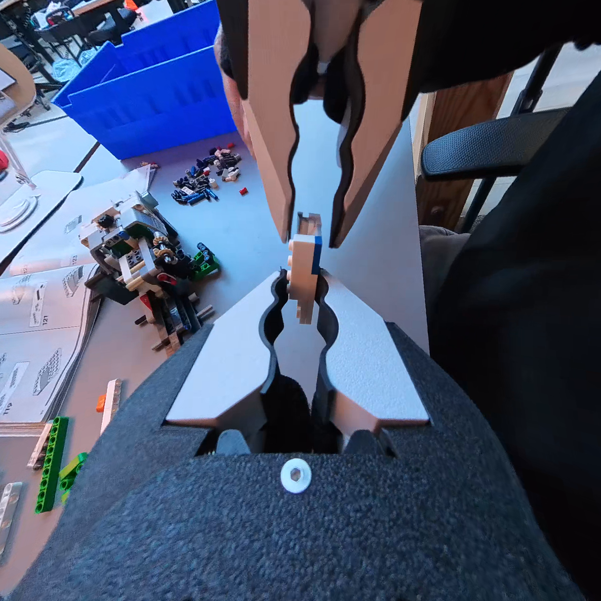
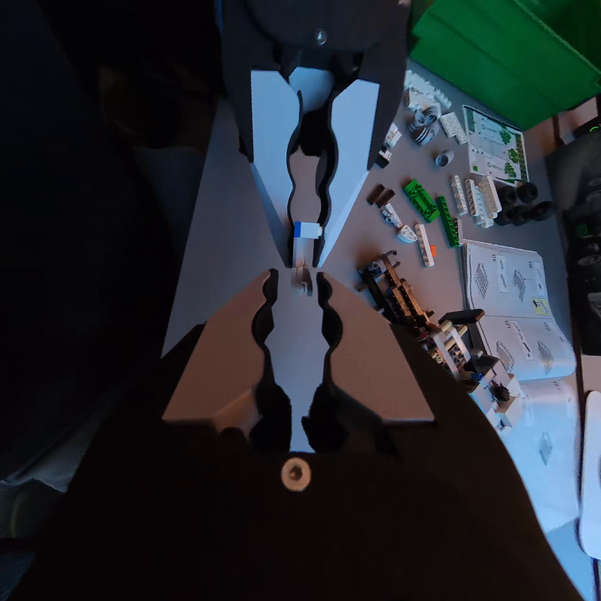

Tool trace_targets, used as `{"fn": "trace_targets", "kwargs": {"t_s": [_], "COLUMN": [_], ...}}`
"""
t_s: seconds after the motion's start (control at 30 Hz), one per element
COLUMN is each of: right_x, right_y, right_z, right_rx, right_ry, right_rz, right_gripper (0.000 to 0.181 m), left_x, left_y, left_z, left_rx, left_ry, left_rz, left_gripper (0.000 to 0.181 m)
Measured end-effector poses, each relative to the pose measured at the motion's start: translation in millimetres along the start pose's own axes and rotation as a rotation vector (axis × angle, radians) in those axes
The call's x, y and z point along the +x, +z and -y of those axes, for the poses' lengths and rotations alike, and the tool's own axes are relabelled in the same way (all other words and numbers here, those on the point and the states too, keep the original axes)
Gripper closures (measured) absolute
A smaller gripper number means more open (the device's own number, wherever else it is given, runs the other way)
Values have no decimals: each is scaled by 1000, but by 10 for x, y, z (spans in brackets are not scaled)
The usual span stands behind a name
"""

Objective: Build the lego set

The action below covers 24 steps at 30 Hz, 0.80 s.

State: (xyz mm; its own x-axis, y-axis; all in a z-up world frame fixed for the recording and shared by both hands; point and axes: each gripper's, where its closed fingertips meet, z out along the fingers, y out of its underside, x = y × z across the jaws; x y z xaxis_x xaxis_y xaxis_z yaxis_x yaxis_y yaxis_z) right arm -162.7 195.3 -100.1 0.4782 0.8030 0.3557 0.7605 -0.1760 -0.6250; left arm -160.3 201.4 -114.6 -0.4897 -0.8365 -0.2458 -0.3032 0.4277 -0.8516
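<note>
Nearest the left wrist lens, the left gripper (image 1: pixel 300 276) pinched a small white lego sub-assembly (image 1: pixel 304 270) with a blue edge between its black wavy pads, the piece standing upright above the grey table (image 1: pixel 237 224). At twelve o'clock from it the right gripper (image 1: pixel 309 242) pointed back tip to tip, its fingers spread on either side of the piece's top end; whether they touched it could not be told. From the right wrist view the same white-and-blue piece (image 2: pixel 305 242) sat gripped in the far tool's tips, and the near fingers (image 2: pixel 250 312) stood parted around its blurred lower end. At nine o'clock from the left tool, the partly built lego model (image 1: pixel 136 253) lay on the table beside an open instruction booklet (image 1: pixel 35 312). At eleven o'clock was a scatter of small dark pins and connectors (image 1: pixel 206 177), with a blue bin (image 1: pixel 146 94) behind it. A long green beam (image 1: pixel 52 465) lay at seven o'clock. In the right wrist view, at two o'clock, lay white beams (image 2: pixel 474 198) and black tyres (image 2: pixel 523 205), with a green bin (image 2: pixel 507 52) at one o'clock.
</note>
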Motion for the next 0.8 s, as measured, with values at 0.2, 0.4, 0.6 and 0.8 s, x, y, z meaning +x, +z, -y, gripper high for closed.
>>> {"fn": "trace_targets", "kwargs": {"t_s": [0.2,0.4,0.6,0.8], "right_x": [10,-18,47,69], "right_y": [43,34,49,1], "right_z": [4,-9,17,85], "right_rx": [-24,-60,-41,-1], "right_ry": [-50,-81,-46,-89], "right_rz": [-8,7,-22,-113], "right_gripper": [170,170,168,162], "left_x": [7,34,-38,-43], "left_y": [2,-1,-15,7], "left_z": [16,24,17,-67], "left_rx": [-7,-5,-2,-57], "left_ry": [11,-1,4,41], "left_rz": [-6,-19,23,51], "left_gripper": [167,167,167,167]}}
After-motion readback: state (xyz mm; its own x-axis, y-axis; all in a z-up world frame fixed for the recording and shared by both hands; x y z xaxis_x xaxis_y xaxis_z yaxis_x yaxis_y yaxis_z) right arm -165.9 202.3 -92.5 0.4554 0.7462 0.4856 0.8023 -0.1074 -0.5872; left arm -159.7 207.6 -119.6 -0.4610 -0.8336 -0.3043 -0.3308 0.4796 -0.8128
